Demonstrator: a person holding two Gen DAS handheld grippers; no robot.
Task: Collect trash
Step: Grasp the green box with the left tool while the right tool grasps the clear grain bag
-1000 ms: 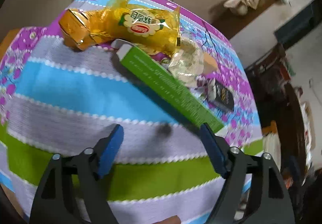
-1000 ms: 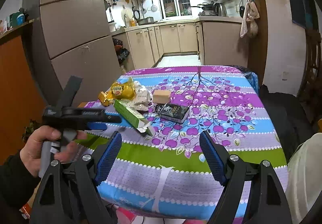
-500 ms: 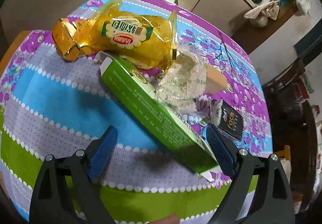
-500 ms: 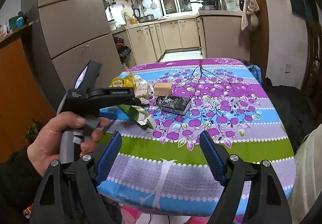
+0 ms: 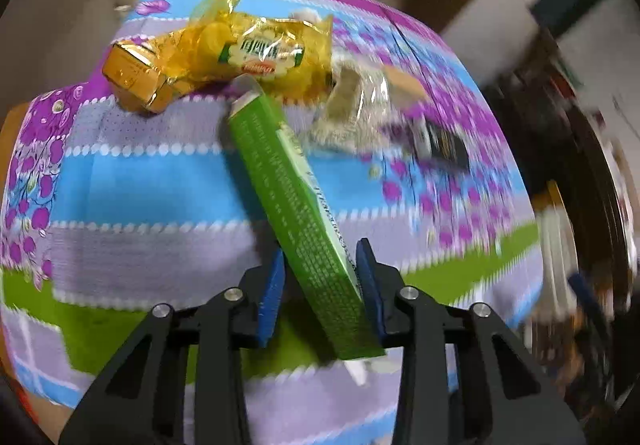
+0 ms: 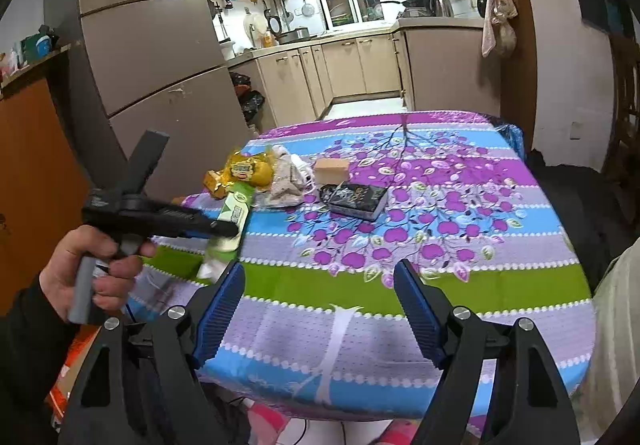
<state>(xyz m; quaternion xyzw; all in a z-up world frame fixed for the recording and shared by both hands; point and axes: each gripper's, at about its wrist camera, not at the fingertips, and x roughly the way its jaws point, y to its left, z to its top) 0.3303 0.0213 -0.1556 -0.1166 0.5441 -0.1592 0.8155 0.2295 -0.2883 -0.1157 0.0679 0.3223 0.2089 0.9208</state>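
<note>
— What has the left gripper (image 5: pixel 320 285) got?

— Its jaws have just been closing, and the blue pads now press on both sides of the long green box (image 5: pixel 296 213). The box's near end sits between them; its far end tilts up toward the yellow snack wrapper (image 5: pixel 256 49).

— And seen from the right wrist?

— A hand (image 6: pixel 92 269) at the left edge of the table holds the left gripper (image 6: pixel 224 231) by its grey handle, with the green box (image 6: pixel 232 221) clamped at the tip, over the near-left part of the striped tablecloth (image 6: pixel 400 285).

— The right gripper (image 6: pixel 320 309)?

— Jaws wide apart, nothing between them, hanging above the near edge of the table.

— Other trash?

— Beyond the box lie the yellow snack wrapper (image 6: pixel 244 171) with a gold foil piece at its left, a crumpled clear bag (image 6: pixel 288 181) just right of it, a tan block (image 6: pixel 332 169) farther right, and a black packet (image 6: pixel 358 197) nearer, all on the left half of the cloth.
</note>
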